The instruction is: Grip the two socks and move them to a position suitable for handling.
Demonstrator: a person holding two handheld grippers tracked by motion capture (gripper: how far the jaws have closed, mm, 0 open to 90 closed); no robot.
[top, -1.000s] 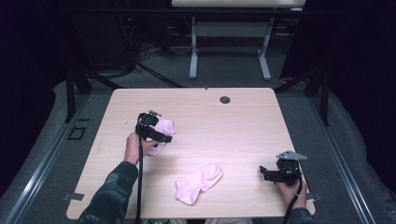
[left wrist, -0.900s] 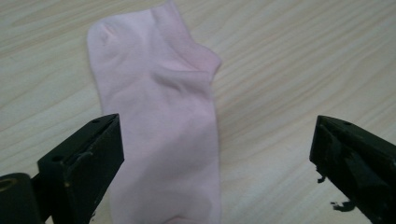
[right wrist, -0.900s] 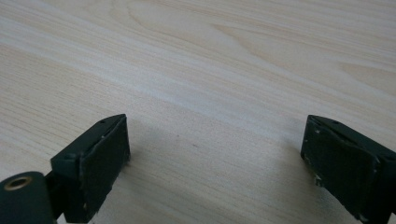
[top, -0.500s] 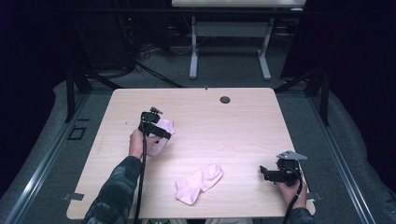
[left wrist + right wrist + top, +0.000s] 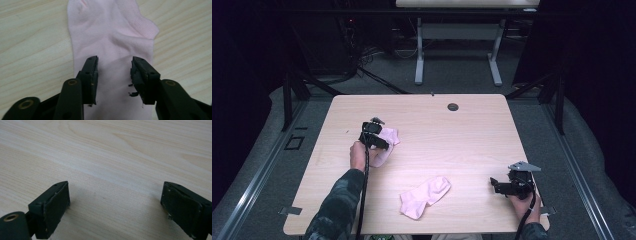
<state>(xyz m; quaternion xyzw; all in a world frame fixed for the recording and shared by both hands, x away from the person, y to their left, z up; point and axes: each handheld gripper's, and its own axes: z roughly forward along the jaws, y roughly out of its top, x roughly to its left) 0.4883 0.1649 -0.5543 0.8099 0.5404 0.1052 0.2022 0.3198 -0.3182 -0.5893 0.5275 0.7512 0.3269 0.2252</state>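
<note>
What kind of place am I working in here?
Probably a lab or recording workspace, not a home: a bare wooden table on grey carpet, dark curtains round it, a second desk's metal legs and loose cables behind. Only two pink socks lie out.

The pink sock (image 5: pixel 110 37) at the top of the frame is soft matt knit cloth, ribbed at its cuff, on a smooth, pale wood-grain table (image 5: pixel 30 45).
</note>
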